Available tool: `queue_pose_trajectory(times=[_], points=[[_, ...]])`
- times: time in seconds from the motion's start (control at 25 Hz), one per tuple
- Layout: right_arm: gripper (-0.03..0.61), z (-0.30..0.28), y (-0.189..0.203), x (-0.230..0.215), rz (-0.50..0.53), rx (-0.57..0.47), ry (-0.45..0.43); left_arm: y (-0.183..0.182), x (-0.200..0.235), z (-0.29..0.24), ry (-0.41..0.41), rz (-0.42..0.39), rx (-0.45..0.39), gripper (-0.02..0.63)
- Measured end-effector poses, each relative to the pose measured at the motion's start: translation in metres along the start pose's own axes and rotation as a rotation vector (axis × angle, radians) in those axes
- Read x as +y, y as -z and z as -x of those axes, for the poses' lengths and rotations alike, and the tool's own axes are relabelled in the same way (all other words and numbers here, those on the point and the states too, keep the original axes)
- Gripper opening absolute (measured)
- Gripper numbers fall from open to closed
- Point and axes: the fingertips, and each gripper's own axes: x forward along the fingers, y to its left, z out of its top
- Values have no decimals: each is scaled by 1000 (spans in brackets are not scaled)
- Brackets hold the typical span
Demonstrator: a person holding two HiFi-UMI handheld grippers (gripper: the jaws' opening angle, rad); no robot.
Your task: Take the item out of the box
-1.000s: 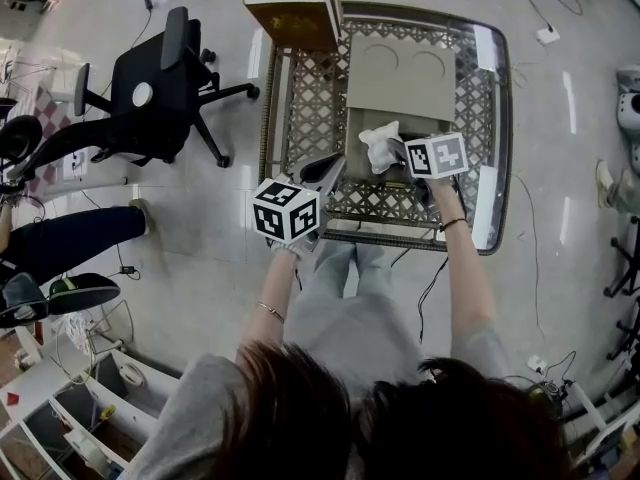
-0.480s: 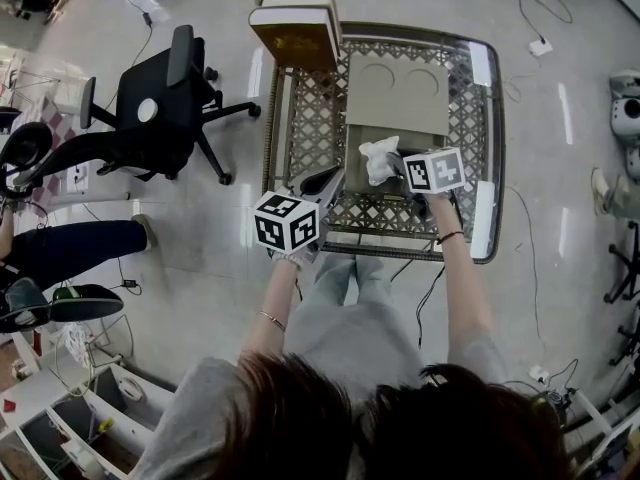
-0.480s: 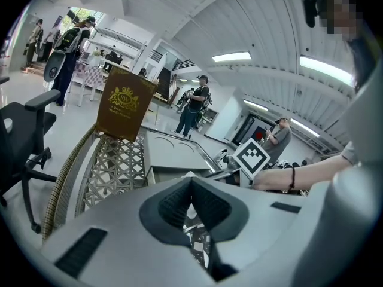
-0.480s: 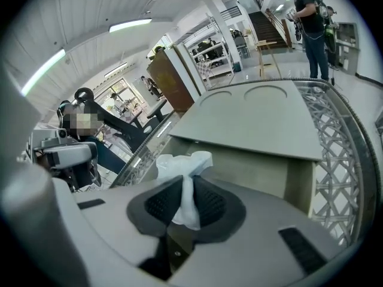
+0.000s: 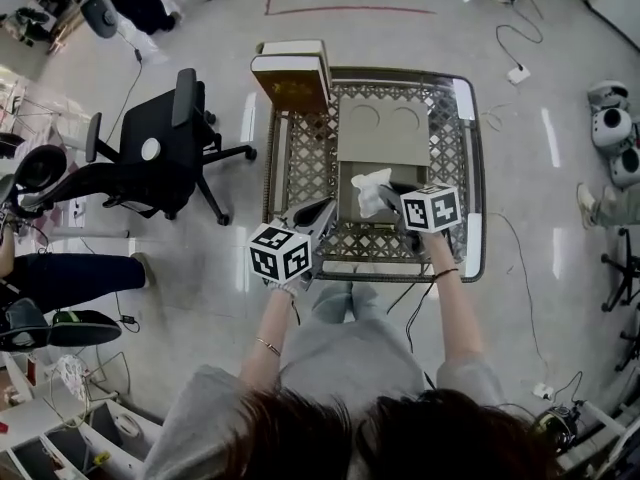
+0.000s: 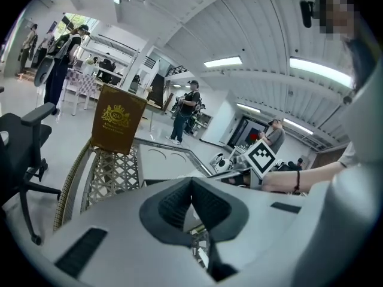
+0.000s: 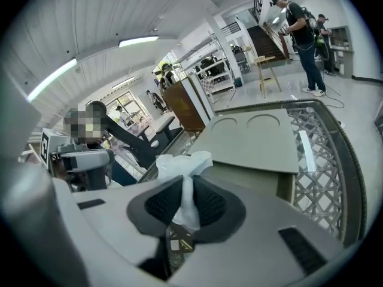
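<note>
I am pinching the item (image 5: 372,190) upright in the right gripper (image 5: 397,204) | it is rising just far of the jaws, over the box (image 5: 385,128) | left gripper (image 5: 318,214) closed, well apart.

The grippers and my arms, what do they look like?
Both the left gripper and right gripper are pale grey with black ribbed pads, each carrying a white cube printed with black square markers. The sleeves are short and grey; a thin bracelet circles the left wrist, a dark band the right.
</note>
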Motion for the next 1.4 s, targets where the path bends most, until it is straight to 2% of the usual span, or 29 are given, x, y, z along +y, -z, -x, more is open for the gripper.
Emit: queue_pose_trajectory(times=[0.36,0.8,1.08,1.4], points=[[71,48,-33,33,8,-163,-26,-27,-21,20,32,-64,-48,17],[71,112,-64,67,28,-348,-74,-65,-48,52,61,-134,-148,17],[71,156,-86,89,81,-498,-97,-90,-65,70,67,-194,-218,17],[71,203,-108,104,125,-620,-102,-121,-83,90,82,-236,-296,17]])
